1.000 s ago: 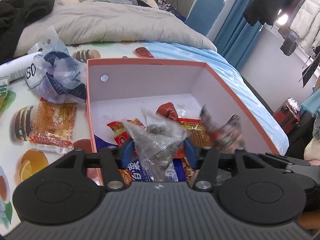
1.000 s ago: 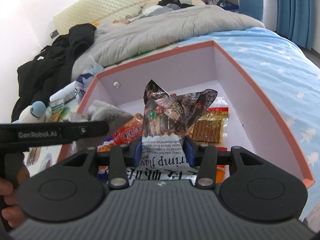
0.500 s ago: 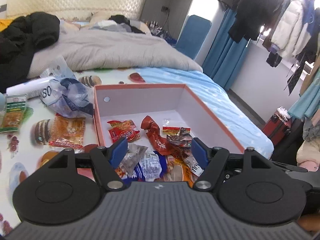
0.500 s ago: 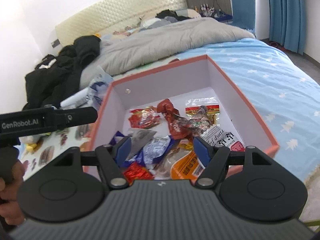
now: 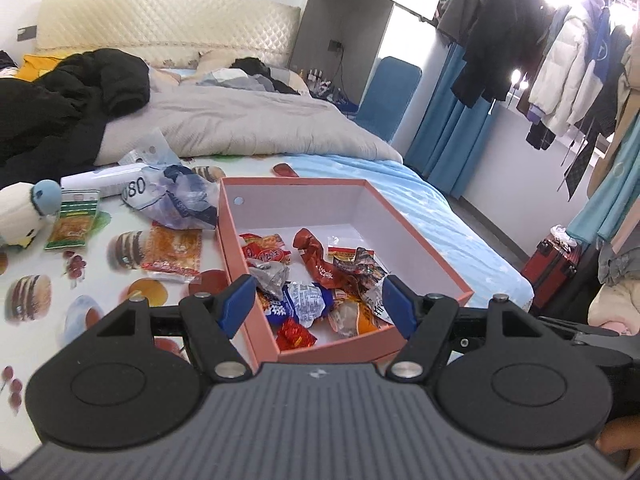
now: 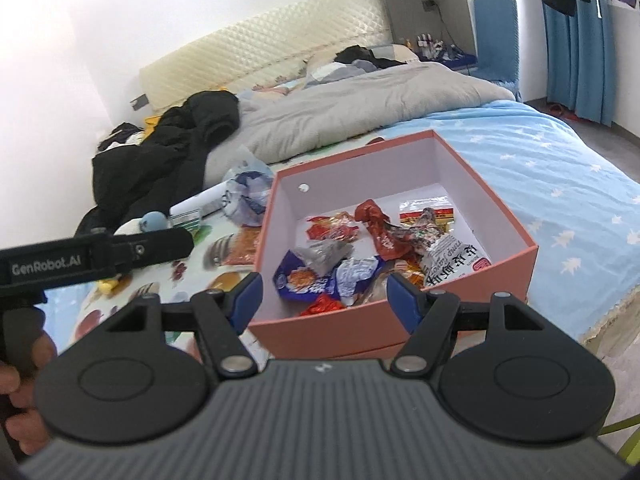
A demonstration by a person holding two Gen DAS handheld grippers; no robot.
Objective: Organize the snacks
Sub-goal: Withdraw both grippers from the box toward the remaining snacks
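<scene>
The salmon-pink cardboard box [image 5: 424,268], rectangular with matte white walls, has its long axis running away toward the grey duvet [image 5: 248,128]. Crinkly foil snack packets [image 5: 308,280] lie heaped inside, at its near end. The left gripper [image 5: 316,304] and right gripper [image 6: 322,296] have just been opening; both gape empty above the box's near edge

**Bedroom surroundings**

A grey duvet [image 5: 248,128] covers the bed ahead of a quilted headboard [image 5: 160,28]. A black jacket [image 5: 68,96] lies heaped at the left. A plush toy [image 5: 20,212] rests on the printed sheet [image 5: 32,296]. Coats [image 5: 560,64] hang above blue curtains [image 5: 452,120]. A red suitcase [image 5: 552,264] stands on the floor.
</scene>
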